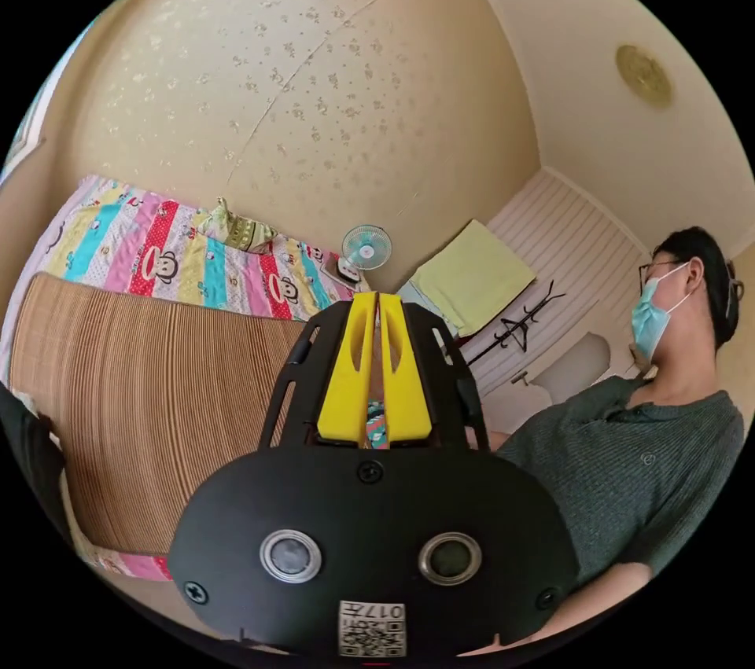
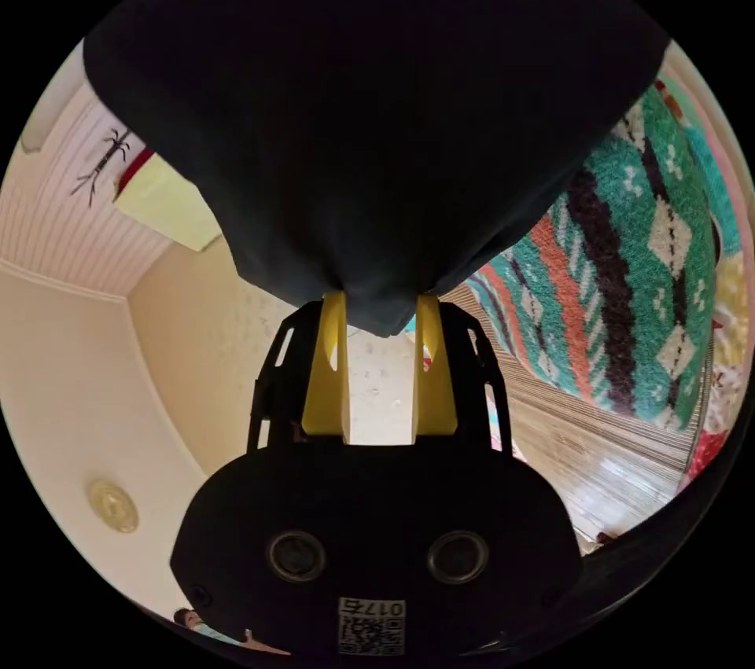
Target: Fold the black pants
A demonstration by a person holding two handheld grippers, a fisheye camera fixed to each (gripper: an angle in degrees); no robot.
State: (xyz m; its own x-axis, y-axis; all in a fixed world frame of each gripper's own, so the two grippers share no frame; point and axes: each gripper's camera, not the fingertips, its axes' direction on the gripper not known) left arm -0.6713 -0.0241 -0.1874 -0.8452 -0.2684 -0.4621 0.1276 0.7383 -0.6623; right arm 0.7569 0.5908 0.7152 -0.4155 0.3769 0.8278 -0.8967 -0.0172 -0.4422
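Black pants up in the air, not folded yet.

Left gripper view: the left gripper (image 1: 377, 307) has its yellow fingers pressed together on nothing, above the ribbed straw mat (image 1: 149, 402) on the bed. Right gripper view: the right gripper (image 2: 380, 307) pinches an edge of the soft black pants (image 2: 377, 119), which hang wide near a woolly striped blanket (image 2: 629, 268). I think they must next be laid flat.
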